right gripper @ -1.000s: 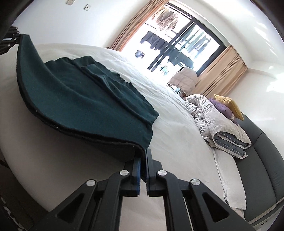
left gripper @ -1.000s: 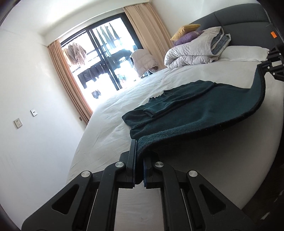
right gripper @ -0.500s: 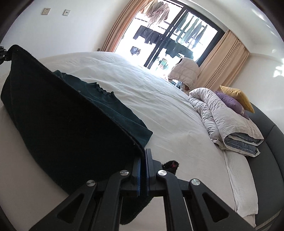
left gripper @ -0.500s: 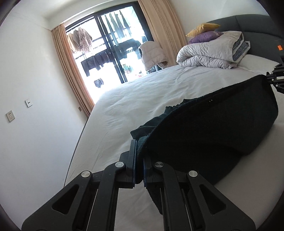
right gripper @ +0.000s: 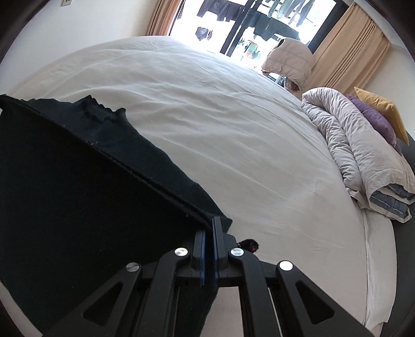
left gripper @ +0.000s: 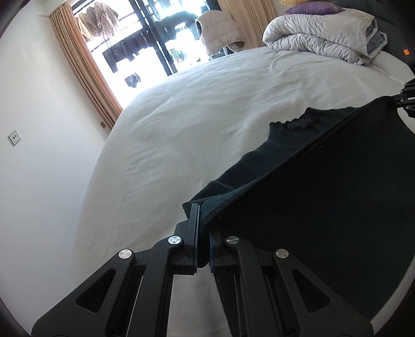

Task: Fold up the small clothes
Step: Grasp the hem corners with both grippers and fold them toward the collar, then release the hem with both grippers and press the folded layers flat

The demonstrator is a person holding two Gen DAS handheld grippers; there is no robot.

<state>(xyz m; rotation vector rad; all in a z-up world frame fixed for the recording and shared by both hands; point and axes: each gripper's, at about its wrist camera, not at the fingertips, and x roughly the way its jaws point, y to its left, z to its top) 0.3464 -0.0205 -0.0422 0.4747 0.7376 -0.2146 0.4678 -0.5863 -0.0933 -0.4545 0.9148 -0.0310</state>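
Above bed [left gripper: 207, 124] — hand-held grippers clamping sweater [left gripper: 324, 207]

Each wrist camera looked down along its fingers, close over the white bed [left gripper: 197, 124] — both faced the balcony window [right gripper: 249, 23], sharing the dark sweater [left gripper: 324, 207] between them.

Both grippers are matte black plastic. The left gripper [left gripper: 201, 220] has two flat fingers on angular link arms with triangular cut-outs and four round silver screws. The right gripper [right gripper: 209, 228] has the same build, and its pads [right gripper: 202, 248] seem blue along the inner edge.
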